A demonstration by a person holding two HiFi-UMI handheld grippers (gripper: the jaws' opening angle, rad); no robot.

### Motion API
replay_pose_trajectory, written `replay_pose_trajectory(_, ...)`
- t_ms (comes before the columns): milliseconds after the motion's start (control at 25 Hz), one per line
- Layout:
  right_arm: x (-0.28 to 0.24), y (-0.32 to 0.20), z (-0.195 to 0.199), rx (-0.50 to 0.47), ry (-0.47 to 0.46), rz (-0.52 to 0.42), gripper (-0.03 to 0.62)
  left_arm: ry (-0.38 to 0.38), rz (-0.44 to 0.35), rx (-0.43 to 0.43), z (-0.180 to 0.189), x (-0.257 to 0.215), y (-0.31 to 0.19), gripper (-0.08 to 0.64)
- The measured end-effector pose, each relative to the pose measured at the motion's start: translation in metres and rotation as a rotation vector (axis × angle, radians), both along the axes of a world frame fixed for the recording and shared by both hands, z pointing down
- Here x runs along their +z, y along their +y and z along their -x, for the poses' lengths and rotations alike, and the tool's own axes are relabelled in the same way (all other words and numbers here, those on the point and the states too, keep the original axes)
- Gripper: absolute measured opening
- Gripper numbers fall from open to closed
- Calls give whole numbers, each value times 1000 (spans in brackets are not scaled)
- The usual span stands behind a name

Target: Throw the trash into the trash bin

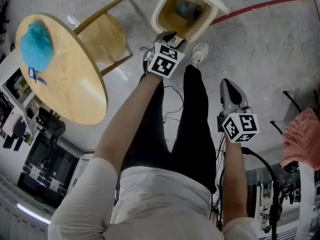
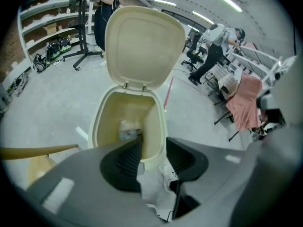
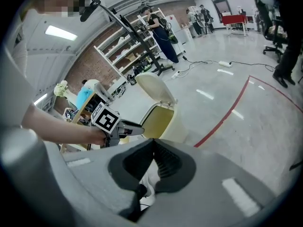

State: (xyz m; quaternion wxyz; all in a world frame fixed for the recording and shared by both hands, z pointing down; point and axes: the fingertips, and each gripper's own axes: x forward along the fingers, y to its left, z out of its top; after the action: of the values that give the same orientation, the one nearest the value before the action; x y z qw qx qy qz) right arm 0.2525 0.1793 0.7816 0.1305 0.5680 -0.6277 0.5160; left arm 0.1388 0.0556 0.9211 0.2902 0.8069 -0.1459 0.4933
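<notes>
The person stands over their own dark trousers (image 1: 192,119) and white shoes (image 1: 200,54), a pair of tongs in each hand. The right gripper (image 3: 152,144) hangs low at their side, pointing down at the floor, its jaws pressed together at the tips with nothing between them. Its cube (image 1: 240,126) carries only black-and-white square patterns, no words. The left gripper (image 2: 152,148), with the same kind of cube (image 1: 165,61), is held out over the near rim of the trash bin (image 2: 113,105). Its jaws stand apart and empty, tilted steeply down at the opening. The bin is cream outside and yellowish inside and stands upright, mouth up. The long way of its oval opening runs away from the person, and the lid (image 2: 142,46) is hinged at the far side and raised almost vertical. The trash (image 2: 128,129) lies at the bottom of the bin, a pale crumpled lump with a patch like a label, too blurred to read. I cannot tell which way it points. Left of the bin are a wooden chair (image 1: 102,36) and a round wooden table (image 1: 75,89) with a fluffy blue thing (image 1: 36,45) on it. A red line (image 1: 260,6) crosses the floor beyond. Farther off are a pink cloth (image 1: 300,134) on a rack, shelves (image 2: 42,27) and other people (image 2: 213,51).
</notes>
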Motion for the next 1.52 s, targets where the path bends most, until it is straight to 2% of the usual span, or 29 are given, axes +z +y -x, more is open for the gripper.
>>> replay_pose_trajectory(280,-6,-4,1,-5,14,-5,0,11,11,-11,4,-11,5,168)
replay_pose_trajectory(600,-31,-15,8,-24,31,-35,0,59,20,-14,-2,-52,6,64)
replay_pose_trajectory(720,-43,-21,12,-32,39,-51,0,74,16,-6,-3,-68,5,45)
replay_pose_trajectory(1120,-78,-19,25,-50,55,-77,0,98,7,-27,11,-122,6,7)
replay_pose_trajectory(1520,-125,-31,30,-61,74,-136,0,140,-13,-56,23,-191,12,5)
